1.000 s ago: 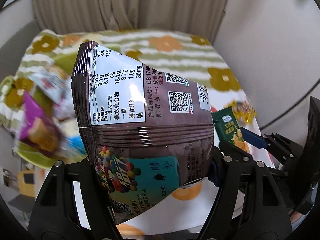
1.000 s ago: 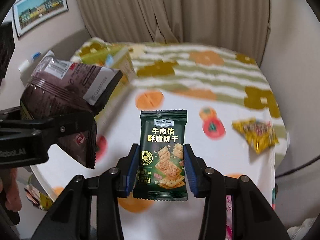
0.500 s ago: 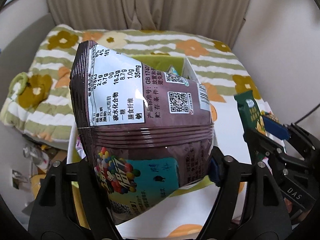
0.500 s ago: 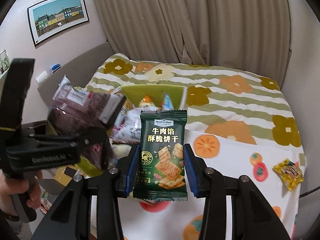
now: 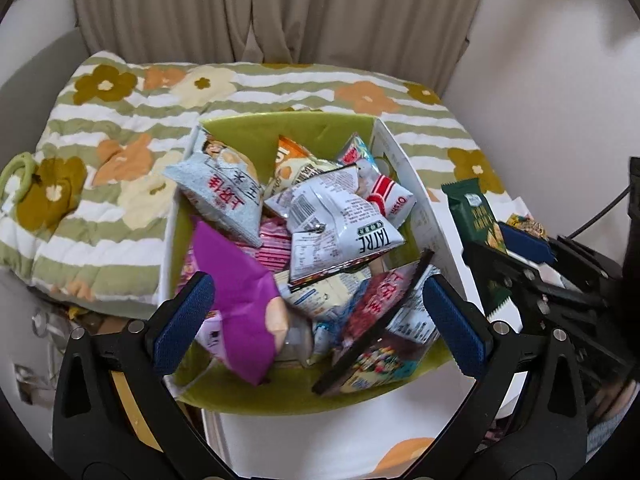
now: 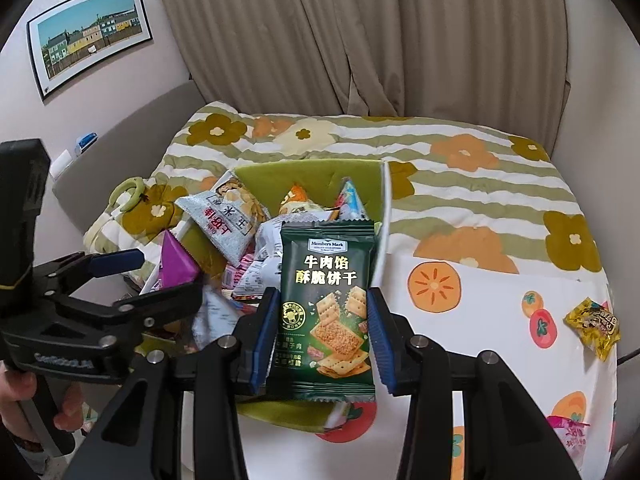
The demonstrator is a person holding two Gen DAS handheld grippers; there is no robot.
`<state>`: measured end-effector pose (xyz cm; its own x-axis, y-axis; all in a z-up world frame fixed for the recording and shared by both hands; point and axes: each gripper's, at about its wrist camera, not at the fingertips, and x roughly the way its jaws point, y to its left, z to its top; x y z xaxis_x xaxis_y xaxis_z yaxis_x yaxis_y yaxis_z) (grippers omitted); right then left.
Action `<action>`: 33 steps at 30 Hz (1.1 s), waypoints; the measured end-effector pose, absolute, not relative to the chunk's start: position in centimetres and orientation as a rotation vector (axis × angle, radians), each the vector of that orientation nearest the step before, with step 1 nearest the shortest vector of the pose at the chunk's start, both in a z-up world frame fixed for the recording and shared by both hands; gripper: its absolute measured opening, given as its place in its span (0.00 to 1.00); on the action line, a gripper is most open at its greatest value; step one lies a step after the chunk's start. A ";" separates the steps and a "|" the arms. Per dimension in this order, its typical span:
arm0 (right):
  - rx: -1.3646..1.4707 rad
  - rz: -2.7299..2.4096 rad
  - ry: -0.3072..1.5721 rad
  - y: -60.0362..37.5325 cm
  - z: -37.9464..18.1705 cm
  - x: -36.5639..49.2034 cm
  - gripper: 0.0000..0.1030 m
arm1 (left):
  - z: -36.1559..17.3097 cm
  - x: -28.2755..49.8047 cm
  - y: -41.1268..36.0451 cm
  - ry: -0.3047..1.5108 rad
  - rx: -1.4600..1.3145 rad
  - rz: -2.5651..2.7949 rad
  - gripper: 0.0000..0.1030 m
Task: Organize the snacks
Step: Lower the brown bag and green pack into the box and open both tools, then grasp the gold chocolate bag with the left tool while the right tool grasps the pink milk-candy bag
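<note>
Green and heaped with packets, the bin [image 5: 280, 128] is holding most snacks, while the left gripper [image 5: 320, 320] is hanging spread and empty above it, the right gripper [image 6: 320, 336] is clamping a cracker pack [image 6: 326, 304] near its rim, and a yellow packet [image 6: 594, 326] is waiting on the table [image 6: 480, 292].

The green packet [image 6: 327, 312] reads "Member's Mark" in a white box and, below it, 牛肉馅 酥脆饼干 in yellow. In the bin, a white bag [image 5: 344, 220] carries "TATRE" upside down — beside it a red-and-white bag [image 5: 394, 200] shows "Oishi", and a pale blue bag [image 5: 224, 196] bears inverted red characters with 玉米 in black. The left gripper [image 6: 120, 276] has a pale maker's mark along its body, too blurred to read.
</note>
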<state>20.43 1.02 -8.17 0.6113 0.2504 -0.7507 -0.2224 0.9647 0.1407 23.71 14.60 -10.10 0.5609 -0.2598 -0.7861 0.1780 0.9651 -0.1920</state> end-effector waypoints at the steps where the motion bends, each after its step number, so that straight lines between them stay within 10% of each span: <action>1: 0.025 0.271 0.870 1.5 -7.9 20.6 0.38 | -9.9 23.6 14.8 0.934 -0.104 -0.259 1.00; 13: 0.034 0.277 0.920 2.6 -8.2 25.2 0.40 | -9.5 23.9 16.6 0.927 -0.118 -0.258 1.00; 18: 0.085 0.257 0.915 2.2 -8.7 24.9 0.80 | -9.7 23.6 16.5 0.922 -0.086 -0.239 1.00; 33: 0.124 0.254 0.858 0.4 -7.1 21.5 0.81 | -8.1 21.3 14.5 0.878 -0.062 -0.228 1.00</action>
